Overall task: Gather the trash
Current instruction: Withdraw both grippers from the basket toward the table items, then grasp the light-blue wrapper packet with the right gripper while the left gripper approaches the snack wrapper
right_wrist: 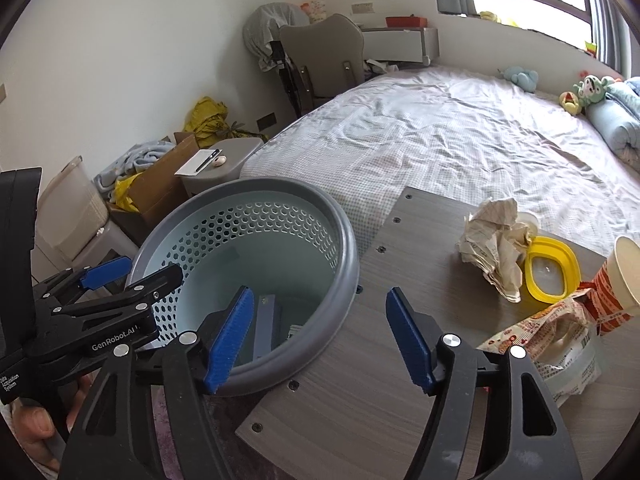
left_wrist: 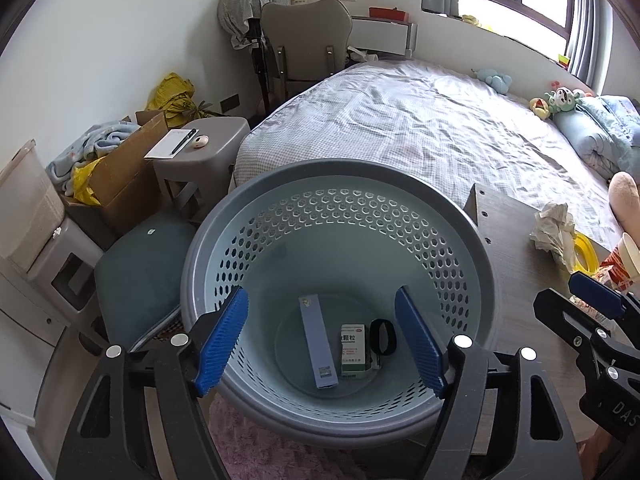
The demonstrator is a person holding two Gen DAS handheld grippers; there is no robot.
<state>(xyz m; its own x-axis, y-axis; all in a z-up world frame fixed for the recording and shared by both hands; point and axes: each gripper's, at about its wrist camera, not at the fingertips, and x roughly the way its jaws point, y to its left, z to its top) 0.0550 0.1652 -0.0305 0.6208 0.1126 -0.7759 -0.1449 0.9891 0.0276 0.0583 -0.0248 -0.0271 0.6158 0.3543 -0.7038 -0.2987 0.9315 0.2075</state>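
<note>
The bin (left_wrist: pixel 336 240) stands against the worktop (right_wrist: pixel 360 360) edge, already holding a long blue box (left_wrist: pixel 318 344), a green-and-white carton (left_wrist: pixel 354 350) and a black band (left_wrist: pixel 383 338); crumpled paper (right_wrist: pixel 494 248), a yellow lid (right_wrist: pixel 550 270), a snack wrapper (right_wrist: pixel 560 336) and a paper cup (right_wrist: pixel 624 276) remain on the worktop, so I judge collecting partly done. The left tongs (left_wrist: pixel 322 344) hang over the bin, the right tongs (right_wrist: pixel 320 338) over its rim; both gape wide, empty.

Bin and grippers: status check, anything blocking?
Left gripper open, empty, over bin. Right gripper open, empty, at table edge. Crumpled paper, snack wrapper, paper cup not yet collected. Nothing in the way.
</note>
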